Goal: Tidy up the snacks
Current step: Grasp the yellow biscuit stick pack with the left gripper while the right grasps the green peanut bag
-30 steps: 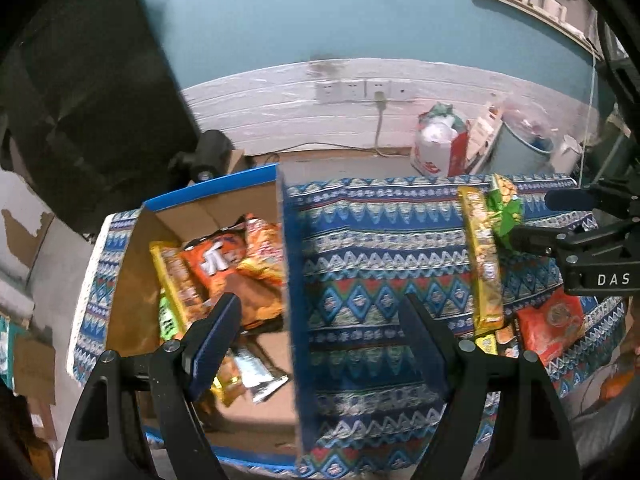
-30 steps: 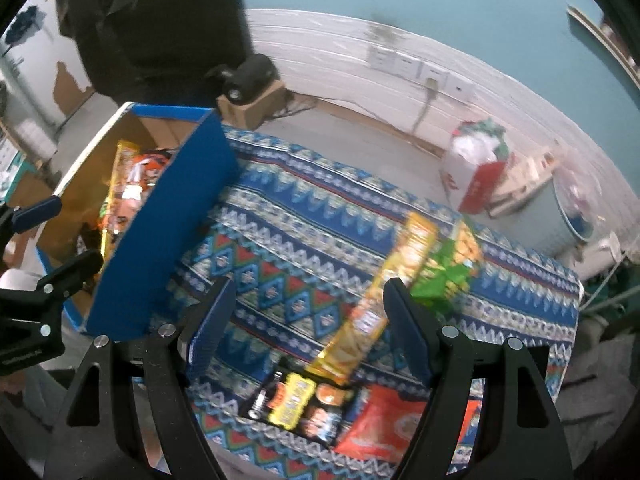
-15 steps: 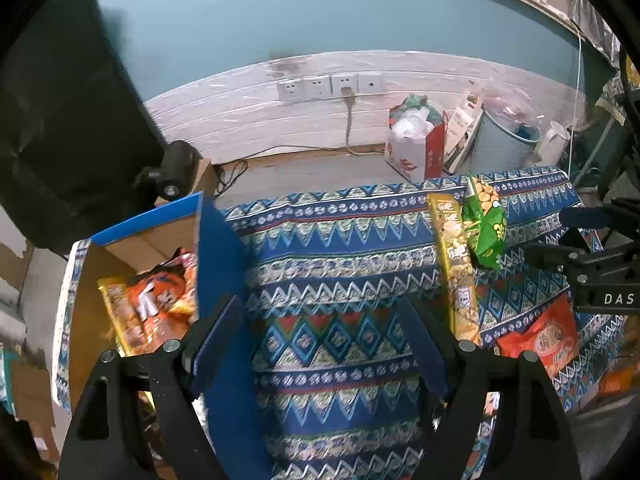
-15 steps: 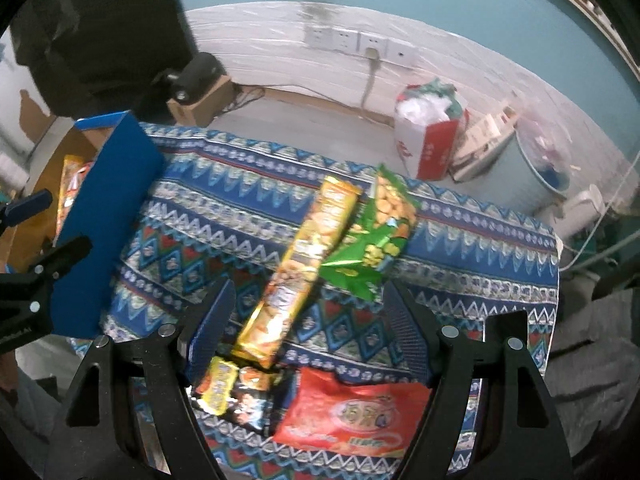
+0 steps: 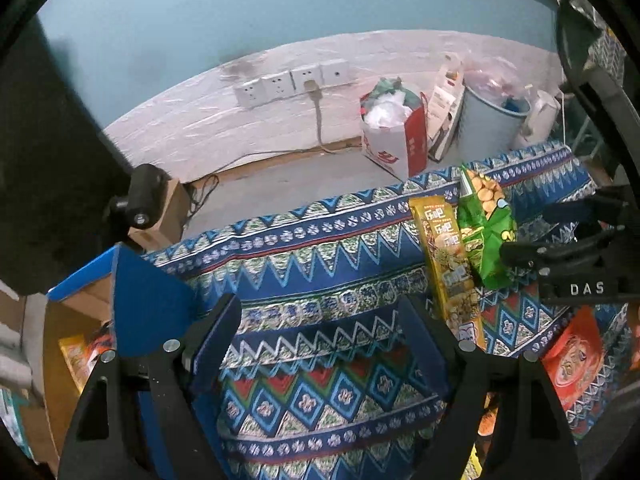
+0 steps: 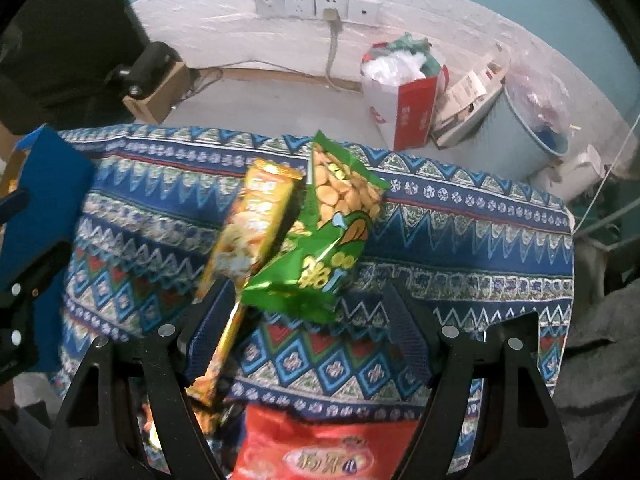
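My left hand-held gripper point(image 5: 320, 332): jaws wide apart, nothing in them, over patterned cloth point(image 5: 320, 264) on desk. My right hand-held gripper point(image 6: 306, 312): jaws wide apart, holding nothing, green snack bag point(image 6: 320, 248) just ahead between them. Long yellow snack pack point(image 6: 248, 224) beside green bag, touching. Red bag point(image 6: 320, 452) at near edge. Blue box point(image 5: 148, 300) at left, snacks inside.

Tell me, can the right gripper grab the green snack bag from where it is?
Probably yes. The right gripper is open and empty, the green snack bag lies just ahead of its fingers, and nothing covers it; only the long yellow packet crowds one side.
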Demonstrator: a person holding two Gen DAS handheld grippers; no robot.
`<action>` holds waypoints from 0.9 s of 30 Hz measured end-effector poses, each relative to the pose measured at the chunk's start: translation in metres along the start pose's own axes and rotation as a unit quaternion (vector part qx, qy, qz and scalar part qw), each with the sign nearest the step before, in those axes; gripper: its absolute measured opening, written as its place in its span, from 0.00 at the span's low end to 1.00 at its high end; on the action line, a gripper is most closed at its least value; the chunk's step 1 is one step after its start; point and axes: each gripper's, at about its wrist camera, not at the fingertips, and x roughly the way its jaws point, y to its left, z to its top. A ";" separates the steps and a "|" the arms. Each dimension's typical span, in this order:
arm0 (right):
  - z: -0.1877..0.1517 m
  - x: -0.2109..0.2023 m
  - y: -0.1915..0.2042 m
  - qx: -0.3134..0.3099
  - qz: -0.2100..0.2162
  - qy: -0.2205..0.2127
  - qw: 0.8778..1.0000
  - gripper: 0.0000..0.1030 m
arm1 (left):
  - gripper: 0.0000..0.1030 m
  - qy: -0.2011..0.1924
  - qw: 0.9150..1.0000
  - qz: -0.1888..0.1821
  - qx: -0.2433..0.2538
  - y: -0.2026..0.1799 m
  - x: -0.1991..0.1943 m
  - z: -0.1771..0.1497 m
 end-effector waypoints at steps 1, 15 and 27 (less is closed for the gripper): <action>0.001 0.003 -0.002 0.001 0.000 0.002 1.000 0.73 | 0.80 0.005 1.000 -0.002 0.002 -0.002 0.006 0.001; 0.018 0.057 -0.011 0.010 0.005 0.026 1.000 0.73 | 0.80 0.050 0.998 -0.025 -0.009 -0.010 0.056 0.006; 0.003 0.064 -0.014 -0.010 -0.004 0.041 0.999 0.40 | 0.80 0.068 0.993 -0.082 -0.051 -0.016 0.060 0.007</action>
